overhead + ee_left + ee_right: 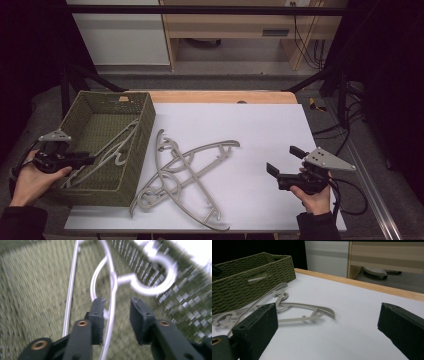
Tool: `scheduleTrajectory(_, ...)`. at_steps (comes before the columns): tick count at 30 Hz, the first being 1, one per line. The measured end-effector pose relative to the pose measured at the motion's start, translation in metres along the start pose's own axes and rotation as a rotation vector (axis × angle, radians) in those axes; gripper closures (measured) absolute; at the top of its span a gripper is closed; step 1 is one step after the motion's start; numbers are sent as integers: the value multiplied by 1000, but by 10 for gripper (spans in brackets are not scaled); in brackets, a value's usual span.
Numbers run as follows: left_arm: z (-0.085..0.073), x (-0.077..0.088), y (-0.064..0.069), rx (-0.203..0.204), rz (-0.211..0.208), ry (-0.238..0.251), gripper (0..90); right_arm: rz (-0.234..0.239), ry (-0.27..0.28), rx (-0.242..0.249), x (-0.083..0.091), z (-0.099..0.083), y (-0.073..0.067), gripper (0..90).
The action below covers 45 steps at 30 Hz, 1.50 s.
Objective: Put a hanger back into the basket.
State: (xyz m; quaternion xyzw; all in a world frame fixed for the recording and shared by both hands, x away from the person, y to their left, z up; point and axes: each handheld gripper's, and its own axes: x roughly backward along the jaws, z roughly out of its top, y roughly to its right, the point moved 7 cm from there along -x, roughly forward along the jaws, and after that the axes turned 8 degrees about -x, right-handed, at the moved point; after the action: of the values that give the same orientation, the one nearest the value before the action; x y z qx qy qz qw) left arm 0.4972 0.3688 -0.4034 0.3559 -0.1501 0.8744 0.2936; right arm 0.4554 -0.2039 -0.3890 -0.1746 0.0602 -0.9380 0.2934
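Observation:
A pale plastic hanger (107, 150) lies slanted inside the green woven basket (146, 125) at the table's left. My left gripper (93, 159) reaches into the basket over it. In the left gripper view, the hanger's thin bar (113, 287) runs between the jaws of the left gripper (116, 302), which stand apart and do not press on it. Two more pale hangers (190, 167) lie crossed on the white table (260, 125) beside the basket. My right gripper (283, 160) hovers open at the right, with nothing between its jaws (328, 322).
The basket's wall (249, 287) rises at the left in the right gripper view, with the crossed hangers (307, 306) in front of it. A wooden strip (220, 96) edges the table's far side. Cabinets stand beyond.

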Motion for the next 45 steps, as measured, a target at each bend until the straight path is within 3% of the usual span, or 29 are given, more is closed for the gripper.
scheduleTrajectory(2, 10, 4, 8, -11, 6, 77, 533, 0, -3, 3, 0, 0, -1, 32)
scheduleTrajectory(3, 14, 6, 12, -23, 8, 105, 452, 0, -3, 3, 0, 0, -1, 31)
scheduleTrajectory(7, 28, 9, 28, -56, 22, 191, 385, -1, -3, 0, 0, 0, -1, 31)
scheduleTrajectory(10, 35, 10, 41, -56, 20, 255, 329, 1, -3, -2, 0, 0, -1, 32)
scheduleTrajectory(18, 45, 6, 72, -62, 9, 365, 198, 9, -11, 2, -2, 0, -7, 31)
scheduleTrajectory(23, 42, 0, 85, -37, -6, 399, 126, 10, -21, 4, -5, 0, -11, 32)
scheduleTrajectory(32, 40, -9, 105, -67, -35, 400, 78, 30, -65, 29, -14, -4, -26, 36)
scheduleTrajectory(45, 41, -6, 109, -108, -21, 394, 69, 81, -167, 80, -40, -18, -62, 41)
